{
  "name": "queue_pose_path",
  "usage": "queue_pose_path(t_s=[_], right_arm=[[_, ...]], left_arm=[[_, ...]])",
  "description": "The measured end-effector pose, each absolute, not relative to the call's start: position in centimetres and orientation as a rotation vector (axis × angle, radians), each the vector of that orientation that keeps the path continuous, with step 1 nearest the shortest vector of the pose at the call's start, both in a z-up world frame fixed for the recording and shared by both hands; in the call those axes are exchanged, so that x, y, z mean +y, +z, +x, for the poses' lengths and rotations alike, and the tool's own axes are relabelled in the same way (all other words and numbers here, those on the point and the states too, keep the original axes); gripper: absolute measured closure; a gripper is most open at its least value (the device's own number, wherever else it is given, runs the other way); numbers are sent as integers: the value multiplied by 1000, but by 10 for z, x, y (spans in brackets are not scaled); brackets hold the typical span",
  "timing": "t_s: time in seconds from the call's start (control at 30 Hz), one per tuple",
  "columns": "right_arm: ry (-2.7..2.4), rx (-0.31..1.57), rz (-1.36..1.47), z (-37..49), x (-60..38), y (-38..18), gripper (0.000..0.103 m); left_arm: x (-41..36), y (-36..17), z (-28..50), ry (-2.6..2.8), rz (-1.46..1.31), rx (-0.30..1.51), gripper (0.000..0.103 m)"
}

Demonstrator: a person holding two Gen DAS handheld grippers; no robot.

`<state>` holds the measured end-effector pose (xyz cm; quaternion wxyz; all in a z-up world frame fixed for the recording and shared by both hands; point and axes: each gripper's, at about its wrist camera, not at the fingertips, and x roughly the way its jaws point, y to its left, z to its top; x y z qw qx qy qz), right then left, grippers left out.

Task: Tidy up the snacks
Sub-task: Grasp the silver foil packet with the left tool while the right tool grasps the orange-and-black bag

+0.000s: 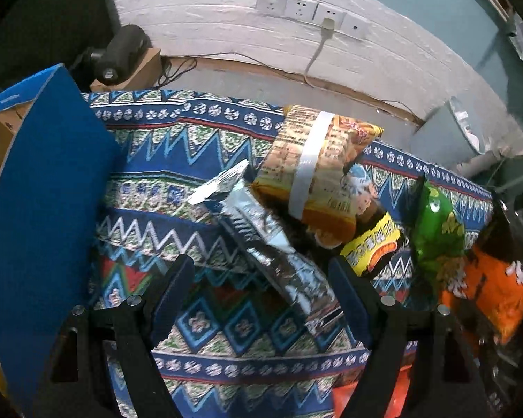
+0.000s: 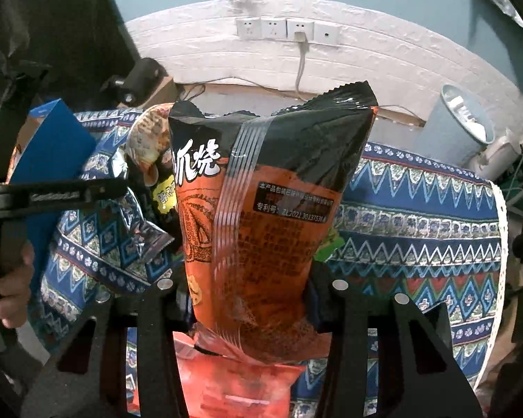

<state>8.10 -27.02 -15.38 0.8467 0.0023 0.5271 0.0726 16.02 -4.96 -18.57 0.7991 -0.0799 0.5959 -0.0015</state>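
Right gripper (image 2: 251, 299) clamped on the orange-and-black snack bag (image 2: 261, 209), bag upright and lifted above the patterned tablecloth (image 2: 418, 209); a red packet (image 2: 237, 386) lies under it; left gripper (image 1: 261, 292) fingers spread, grasping nothing, a silver foil packet (image 1: 268, 250) lying between them on the cloth; yellow-orange bag (image 1: 313, 167) with white strip sits behind it, overlapping a yellow-black packet (image 1: 373, 247); green bag (image 1: 436, 230) just beside, probably touching the orange one; blue box (image 1: 42, 209) stands at left.
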Motion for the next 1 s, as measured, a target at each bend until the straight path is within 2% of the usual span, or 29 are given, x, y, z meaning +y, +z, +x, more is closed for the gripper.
queue_pose_path(t_s=[0.47,0.53,0.6,0.63,0.73,0.83,0.9,0.97,1.0], right_arm=[[162,1117,54,89,-276,-154,57],[165,1122,59,89,-276,-155,57],[168,1125,61,89,-275,-156,57],[170,1128,61,90,-274,-157,57],[175,1133,57,90,-269,-158,57],[183,1136,47,89,-263,-159,57],[184,1139,41,88,-261,-160,57],[183,1142,37,87,-260,-161,57],[182,1144,36,87,-259,-161,57]], left_arm=[[-61,-211,152,16,37,1308,22],[-55,-210,144,40,81,1296,33],[-51,-208,141,35,94,1279,50],[-50,-207,140,28,96,1279,52],[-47,-206,142,18,95,1275,53],[-49,-207,143,3,104,1271,39],[-53,-210,147,1,131,1264,36],[-55,-210,147,1,157,1249,40],[-57,-209,146,4,163,1243,52]])
